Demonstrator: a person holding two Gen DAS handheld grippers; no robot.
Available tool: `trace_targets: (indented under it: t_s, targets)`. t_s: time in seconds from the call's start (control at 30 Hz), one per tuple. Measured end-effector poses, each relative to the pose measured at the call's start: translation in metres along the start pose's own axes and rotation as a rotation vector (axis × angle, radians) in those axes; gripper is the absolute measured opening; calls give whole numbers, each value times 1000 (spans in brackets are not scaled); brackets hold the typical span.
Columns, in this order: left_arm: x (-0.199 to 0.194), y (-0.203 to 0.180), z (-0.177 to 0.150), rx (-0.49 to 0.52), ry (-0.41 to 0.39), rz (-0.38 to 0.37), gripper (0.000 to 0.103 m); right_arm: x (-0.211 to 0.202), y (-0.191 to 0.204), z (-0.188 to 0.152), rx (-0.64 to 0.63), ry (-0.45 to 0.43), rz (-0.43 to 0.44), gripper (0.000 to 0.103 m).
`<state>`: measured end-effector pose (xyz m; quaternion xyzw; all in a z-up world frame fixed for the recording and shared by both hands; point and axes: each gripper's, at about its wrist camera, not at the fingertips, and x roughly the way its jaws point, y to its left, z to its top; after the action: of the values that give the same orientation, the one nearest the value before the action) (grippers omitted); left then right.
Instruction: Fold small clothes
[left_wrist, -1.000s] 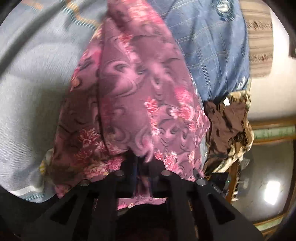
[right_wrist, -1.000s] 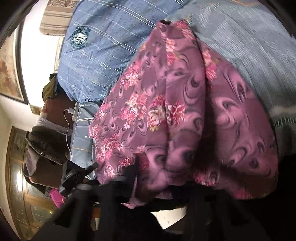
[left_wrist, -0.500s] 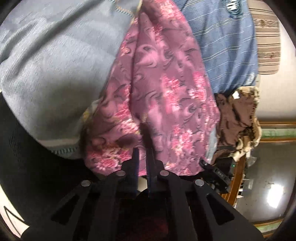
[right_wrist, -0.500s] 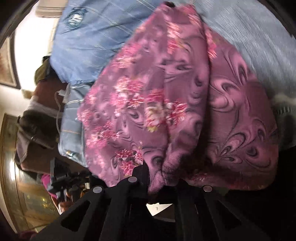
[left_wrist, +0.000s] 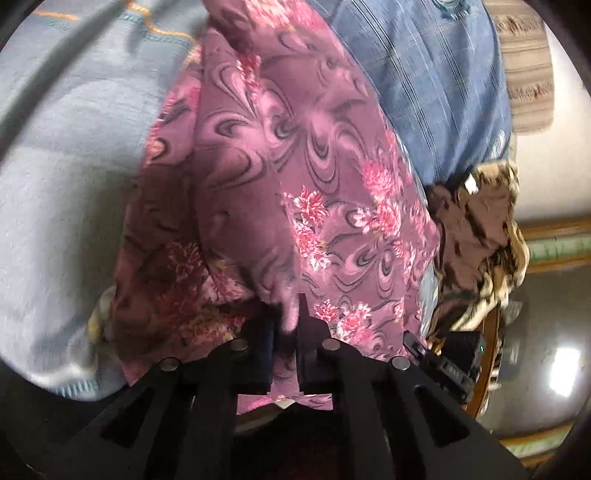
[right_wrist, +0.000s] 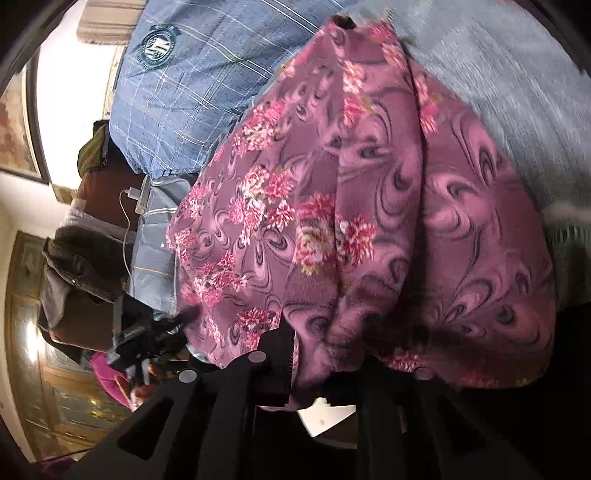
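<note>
A purple garment (left_wrist: 280, 166) with pink flowers and dark swirls lies bunched on a light blue-grey bedspread (left_wrist: 66, 184). My left gripper (left_wrist: 286, 317) is shut on a fold at its near edge, with cloth pinched between the black fingers. In the right wrist view the same garment (right_wrist: 369, 203) fills the middle. My right gripper (right_wrist: 310, 354) has its jaws closing, and a thick fold is pressed between them. That fold drapes over and hides the right finger.
A blue plaid pillow (left_wrist: 436, 92) lies beyond the garment, also in the right wrist view (right_wrist: 192, 92). A brown and leopard-print cloth (left_wrist: 480, 229) hangs at the bed's edge. A dark bag (right_wrist: 81, 277) and a white charger cable (right_wrist: 136, 195) sit to the left.
The left view swung toward the bedspread half a second ago and has come back to about its first position, cloth still pinched. The right gripper kept its place on the fold.
</note>
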<state>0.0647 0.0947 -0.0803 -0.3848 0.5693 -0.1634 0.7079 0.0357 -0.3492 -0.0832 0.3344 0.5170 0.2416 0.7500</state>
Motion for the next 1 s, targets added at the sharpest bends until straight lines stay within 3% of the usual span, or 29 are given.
trace_targets:
  t_s: [0.07,0.17,0.4,0.47,0.53,0.6,0.63,0.7,0.73,0.8,0.9,1.0]
  targets:
    - [-17,-9,-9,9,-8,3,6,-12,15,0,-62,-4,33,5]
    - [-39,-17,-28,43,-26,26,6,-25,29,-2,-141,12,4,5]
    - [3,36,-26,-123,80,70,9,16,-10,-1,-37,114,-161,8]
    - [-1,34,-26,-82,105,68,12,14,-13,-2,-13,115,-158,11]
    - [-19,24,-26,31,117,39,12,-2,-11,1,-10,93,-156,17]
    - [-45,12,-21,126,78,13,19,-23,-8,8,-17,46,-155,26]
    - [-64,5,-14,171,13,23,26,-37,-6,14,-17,3,-163,29]
    - [-86,-1,3,194,-90,45,64,-58,-5,30,-24,-99,-190,32]
    - [-94,-3,16,195,-146,51,66,-68,-6,44,-19,-158,-189,36]
    - [-96,-4,45,181,-179,57,66,-72,-8,64,-1,-224,-168,39]
    - [-86,11,90,130,-169,51,66,-55,-9,100,1,-262,-143,44]
    - [-62,15,118,81,-138,49,66,-28,-7,126,-12,-267,-231,44]
